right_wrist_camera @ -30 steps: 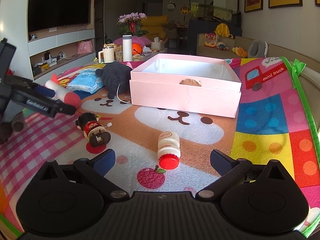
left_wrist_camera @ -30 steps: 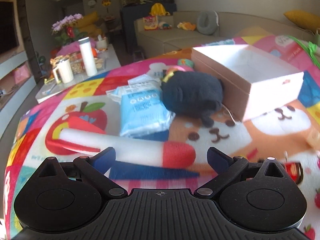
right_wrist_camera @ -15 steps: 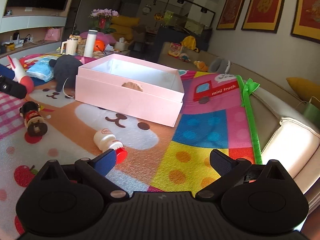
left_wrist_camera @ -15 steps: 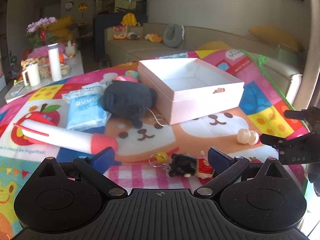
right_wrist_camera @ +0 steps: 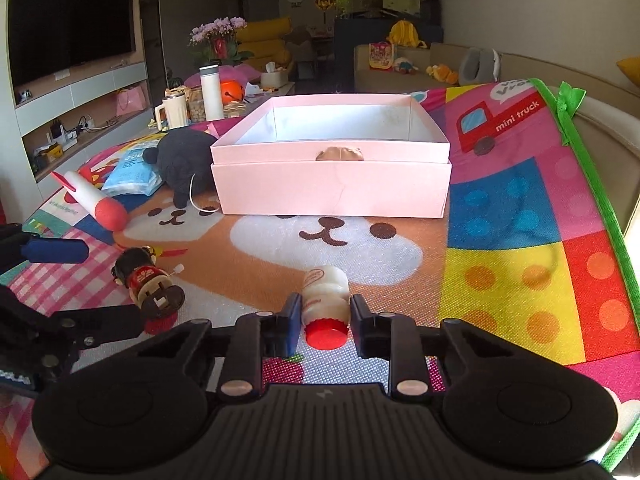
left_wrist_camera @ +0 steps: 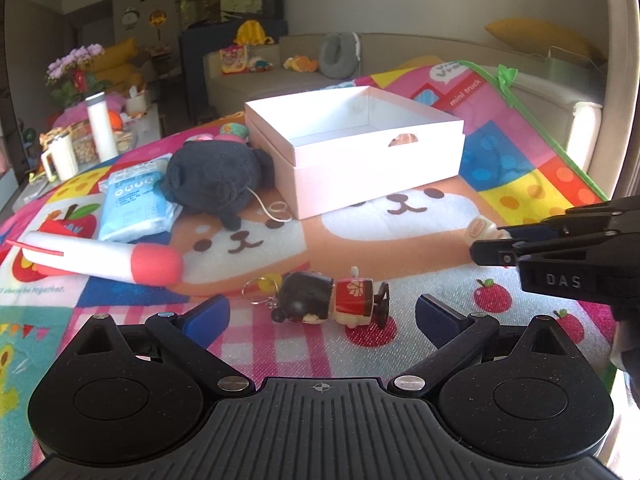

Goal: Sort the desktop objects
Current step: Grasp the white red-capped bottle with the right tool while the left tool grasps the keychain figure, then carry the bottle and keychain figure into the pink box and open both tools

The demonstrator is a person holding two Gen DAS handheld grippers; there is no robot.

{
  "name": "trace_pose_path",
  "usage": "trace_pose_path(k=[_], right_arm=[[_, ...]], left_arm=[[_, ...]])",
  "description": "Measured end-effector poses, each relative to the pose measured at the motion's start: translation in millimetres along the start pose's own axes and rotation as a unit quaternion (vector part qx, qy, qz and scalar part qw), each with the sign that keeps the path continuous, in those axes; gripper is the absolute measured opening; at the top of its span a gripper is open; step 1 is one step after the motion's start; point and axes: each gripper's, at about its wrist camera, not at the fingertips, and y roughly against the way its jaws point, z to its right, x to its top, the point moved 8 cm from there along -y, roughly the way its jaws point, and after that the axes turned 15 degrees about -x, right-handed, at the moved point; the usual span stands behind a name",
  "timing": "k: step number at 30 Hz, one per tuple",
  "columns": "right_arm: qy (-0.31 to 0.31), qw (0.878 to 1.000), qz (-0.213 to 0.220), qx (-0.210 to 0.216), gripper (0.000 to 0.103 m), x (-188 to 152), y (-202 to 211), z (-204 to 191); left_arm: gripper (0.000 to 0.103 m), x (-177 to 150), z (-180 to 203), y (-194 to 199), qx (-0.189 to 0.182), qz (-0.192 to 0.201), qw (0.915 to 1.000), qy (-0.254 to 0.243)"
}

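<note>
Daylight falls bright on the play mat [right_wrist_camera: 500, 240], washing out its right edge. The room behind stays dim. Both fisheye views bend sharply at the edges; focus is crisp.

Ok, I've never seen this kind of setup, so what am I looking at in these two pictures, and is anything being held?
There is no robot arm: a person carries a two-finger gripper in each hand, and a fisheye camera on each looks forward along its fingers. One picture is from the left gripper, the other from the right gripper. Both face a colourful play mat with an open pink box. Lying around it are a black plush toy, a blue packet, a white tube with a red cap, a small doll keychain and a small white bottle with a red cap. The right jaws have just closed on that bottle. The left jaws stand open, empty, just short of the doll.
</note>
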Motion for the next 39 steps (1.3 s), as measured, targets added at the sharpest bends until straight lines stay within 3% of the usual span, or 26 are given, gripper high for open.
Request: trace_pose_path(k=[2, 6, 9, 15, 19, 22, 28, 29, 30, 31, 32, 33, 35, 39], right_arm=[[0.005, 1.000, -0.001, -0.001, 0.025, -3, 5, 5], [0.017, 1.000, 0.004, 0.006, 0.025, -8, 19, 10], [0.028, 0.999, 0.012, 0.012, 0.025, -9, 30, 9], [0.048, 0.998, 0.023, 0.034, 0.025, -10, 55, 7], [0.056, 0.996, 0.029, 0.061, 0.025, -1, 73, 8], [0.041, 0.995, 0.059, 0.068, 0.025, 30, 84, 17], [0.001, 0.984, 0.178, 0.028, 0.025, 154, 85, 43], [-0.009, 0.981, 0.191, 0.016, 0.027, 178, 78, 47], [-0.012, 0.980, 0.197, 0.011, 0.042, 197, 71, 48], [-0.016, 0.979, 0.204, 0.005, 0.054, 211, 65, 50], [-0.027, 0.976, 0.215, -0.007, 0.074, 222, 60, 53], [-0.031, 0.975, 0.222, -0.015, 0.084, 227, 57, 54], [-0.024, 0.975, 0.220, -0.017, 0.087, 226, 51, 51], [-0.015, 0.977, 0.210, -0.026, 0.103, 206, 36, 40]], left_arm=[[0.099, 1, 2, -5, 0.005, -0.001, 1.0000, -0.001], [0.070, 0, 5, -11, 0.014, -0.013, 0.9998, -0.010], [0.069, -2, 7, -7, 0.024, -0.015, 0.9994, -0.021], [0.069, -4, 34, 20, 0.003, -0.007, 0.9979, -0.064], [0.069, 12, 50, 39, -0.014, 0.023, 0.9949, -0.097], [0.069, 48, 47, 43, -0.006, 0.069, 0.9910, -0.114], [0.072, 155, 25, 22, 0.020, 0.157, 0.9773, -0.141], [0.088, 170, 20, 14, 0.015, 0.155, 0.9776, -0.141], [0.098, 181, 13, 8, 0.010, 0.152, 0.9790, -0.135], [0.097, 189, 3, 6, 0.013, 0.154, 0.9805, -0.121], [0.097, 191, -7, 8, 0.022, 0.154, 0.9822, -0.105], [0.097, 188, -16, 12, 0.025, 0.155, 0.9831, -0.093], [0.100, 168, -35, 21, 0.037, 0.148, 0.9855, -0.075], [0.101, 101, -68, 29, 0.078, 0.095, 0.9914, -0.045]])
